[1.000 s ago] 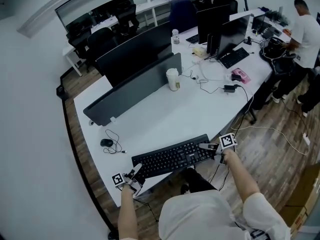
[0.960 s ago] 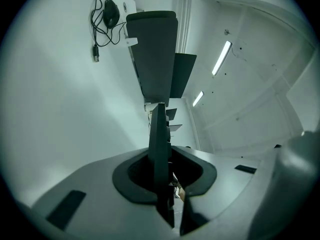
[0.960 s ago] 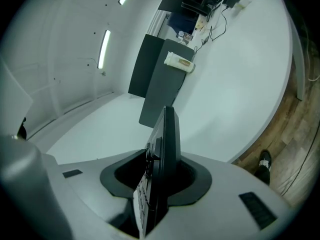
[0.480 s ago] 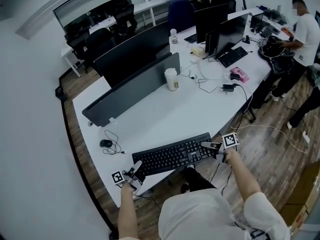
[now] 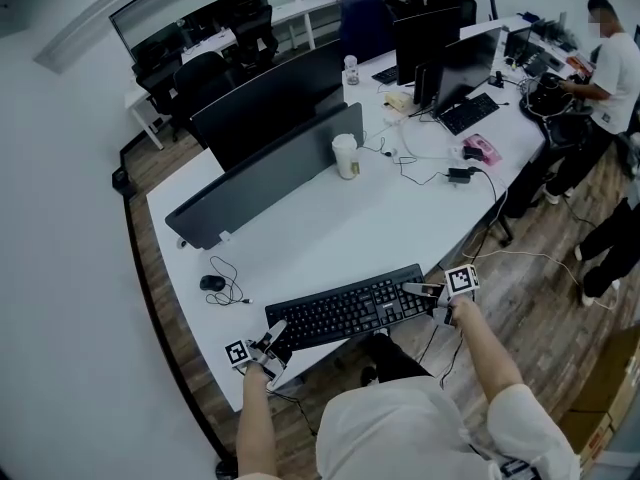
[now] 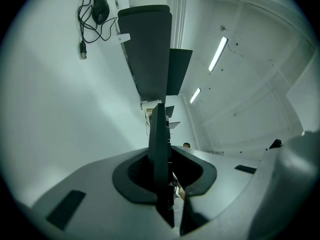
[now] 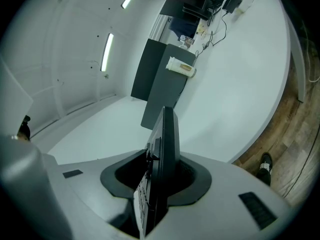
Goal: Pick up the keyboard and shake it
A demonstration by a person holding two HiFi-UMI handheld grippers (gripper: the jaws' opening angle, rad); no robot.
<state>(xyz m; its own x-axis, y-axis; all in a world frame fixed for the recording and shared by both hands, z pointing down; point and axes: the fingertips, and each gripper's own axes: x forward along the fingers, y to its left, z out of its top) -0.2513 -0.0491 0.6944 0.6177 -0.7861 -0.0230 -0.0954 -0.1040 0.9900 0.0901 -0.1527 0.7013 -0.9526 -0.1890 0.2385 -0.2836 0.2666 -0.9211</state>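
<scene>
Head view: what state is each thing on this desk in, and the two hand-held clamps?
Black keyboard: gripped at both ends.
Left gripper: jaws just closed further, shut on keyboard.
Right gripper: jaws just closed further, shut on keyboard.
White cup: upright.
Black corded mouse: on white desk, plug loose.

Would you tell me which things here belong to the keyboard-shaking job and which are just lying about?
Job: keyboard; left gripper and right gripper, jaws just closing further, clamped on its ends.
Lying about: mouse, cup, divider, far keyboard.
</scene>
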